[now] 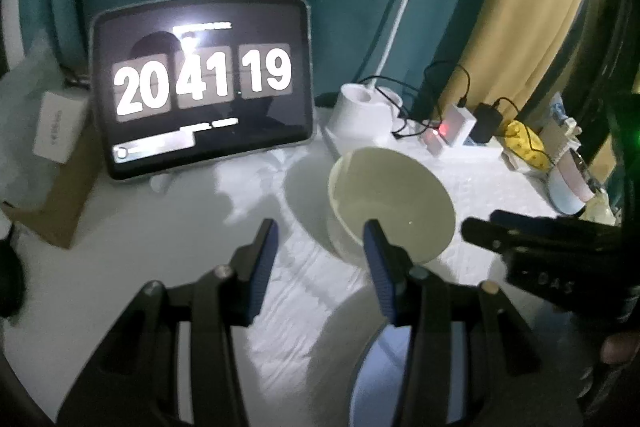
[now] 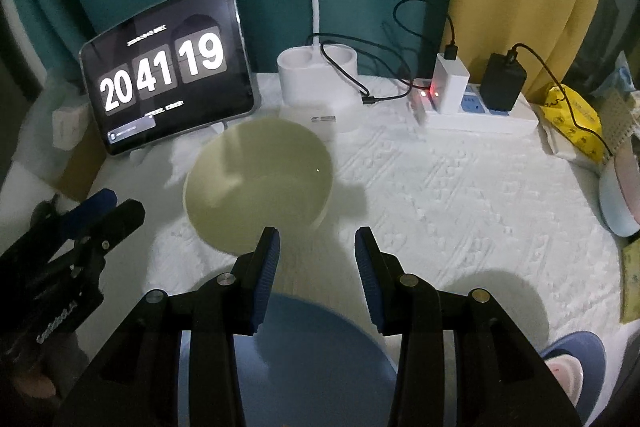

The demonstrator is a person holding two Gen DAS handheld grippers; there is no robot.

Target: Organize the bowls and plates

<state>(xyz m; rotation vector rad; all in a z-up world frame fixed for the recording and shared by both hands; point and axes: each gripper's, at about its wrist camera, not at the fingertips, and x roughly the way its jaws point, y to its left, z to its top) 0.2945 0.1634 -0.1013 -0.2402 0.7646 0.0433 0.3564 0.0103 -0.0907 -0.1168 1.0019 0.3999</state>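
**Both grippers empty, hovering over the dishes**

I'm holding the left gripper (image 1: 320, 247) and right gripper (image 2: 318, 255) wide, gripping nothing. The bowl (image 2: 258, 183) is sitting just ahead-left of my right jaws; the plate (image 2: 312, 355) is lying under them. Risk: I'm working in dim light, so a misjudged rim could slip or tip the bowl toward the tablet (image 2: 168, 67).

one cream bowl (image 2: 259, 187) sits at 11 o'clock of the right wrist view, one blue plate (image 2: 316, 359) at 6. two stacked bowls, pale blue (image 2: 614, 205) and pink (image 2: 631, 179), at 3. one tablet clock (image 2: 168, 67), one lamp base (image 2: 318, 73), one power strip (image 2: 480, 115) holding two chargers, white (image 2: 450, 85) and black (image 2: 503, 83). one yellow packet (image 2: 572, 119). two tools, left (image 1: 320, 267) and right (image 2: 317, 275).
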